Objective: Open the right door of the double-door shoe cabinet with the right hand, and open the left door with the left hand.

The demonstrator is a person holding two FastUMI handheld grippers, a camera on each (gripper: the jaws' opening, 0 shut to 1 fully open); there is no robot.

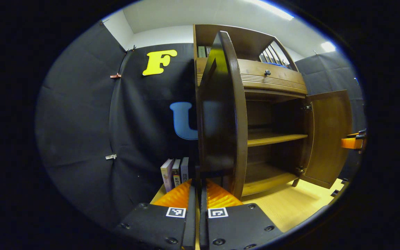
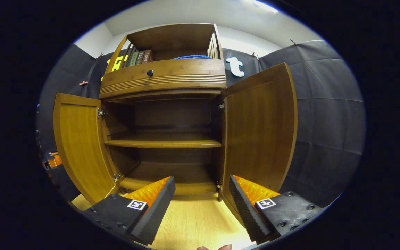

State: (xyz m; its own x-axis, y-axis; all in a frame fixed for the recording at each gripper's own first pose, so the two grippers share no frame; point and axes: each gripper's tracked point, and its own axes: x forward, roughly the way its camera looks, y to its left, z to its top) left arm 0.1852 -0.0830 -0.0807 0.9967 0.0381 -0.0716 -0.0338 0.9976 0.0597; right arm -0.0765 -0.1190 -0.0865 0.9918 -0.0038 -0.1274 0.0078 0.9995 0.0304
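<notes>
**shelfnerd:** So where's this at? Looks to me like both doors are already swung out. In the right gripper view the shoe cabinet (image 2: 165, 139) is wide open, left door (image 2: 80, 146) folded out to one side, right door (image 2: 259, 128) out to the other, bare shelf (image 2: 165, 142) in the middle. Nothing stored in there as far as I can see.

**umi_tinkerer:** Yeah, I'd call it basically done. Right tongs (image 2: 200, 205) are spread well apart and holding nothing, hanging in front of the cabinet just off the bottom corner of the right door. Not touching it from what I can tell.

**shelfnerd:** And the left side?

**umi_tinkerer:** Left tongs (image 1: 198, 201) are closed together, with the lower edge of the left door (image 1: 222, 114) right at the tips. The door is seen edge-on there, so it's swung out toward the camera. Whether the fingers actually pinch the door edge or just sit shut below it, I can't tell, the contact spot is too dark.

**shelfnerd:** You can also spot the right door (image 1: 326, 135) open in that view, plus some books (image 1: 175, 173) standing on the desk (image 1: 290, 205) beside the cabinet.

**umi_tinkerer:** Right. So my read: right door finished and let go, left door open too. What's left is probably just releasing on the left and backing off, maybe nudging that door a touch wider if it needs to match the other one.
</notes>
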